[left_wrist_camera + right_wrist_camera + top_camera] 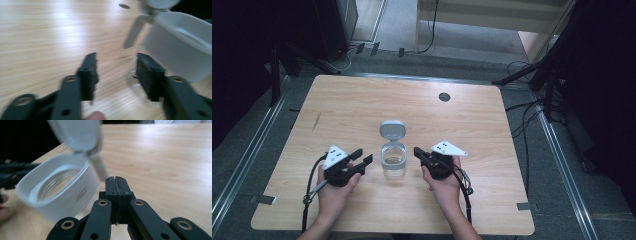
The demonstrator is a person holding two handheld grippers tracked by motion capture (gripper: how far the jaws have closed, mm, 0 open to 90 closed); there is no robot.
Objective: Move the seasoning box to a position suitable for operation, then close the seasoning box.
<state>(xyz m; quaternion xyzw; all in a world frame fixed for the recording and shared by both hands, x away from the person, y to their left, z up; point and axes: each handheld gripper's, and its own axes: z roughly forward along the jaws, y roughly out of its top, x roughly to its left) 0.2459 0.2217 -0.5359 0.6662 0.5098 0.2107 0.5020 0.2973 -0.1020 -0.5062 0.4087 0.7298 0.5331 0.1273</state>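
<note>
My jaws differ: on the left gripper (362,161) they stand apart with nothing between them, while on the right gripper (417,151) they are clenched together on nothing. Below me the wooden counter (347,107) carries a clear jar (393,161) with a white collar near the middle, between my two grippers, close to both but touched by neither. Its hinged lid (392,130) is flipped open and stands up behind the mouth. A small dark hole (444,97) sits in the counter farther back.

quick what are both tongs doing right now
Left tongs: open, holding nothing, beside the jar.
Right tongs: closed, empty, by the jar.
</note>
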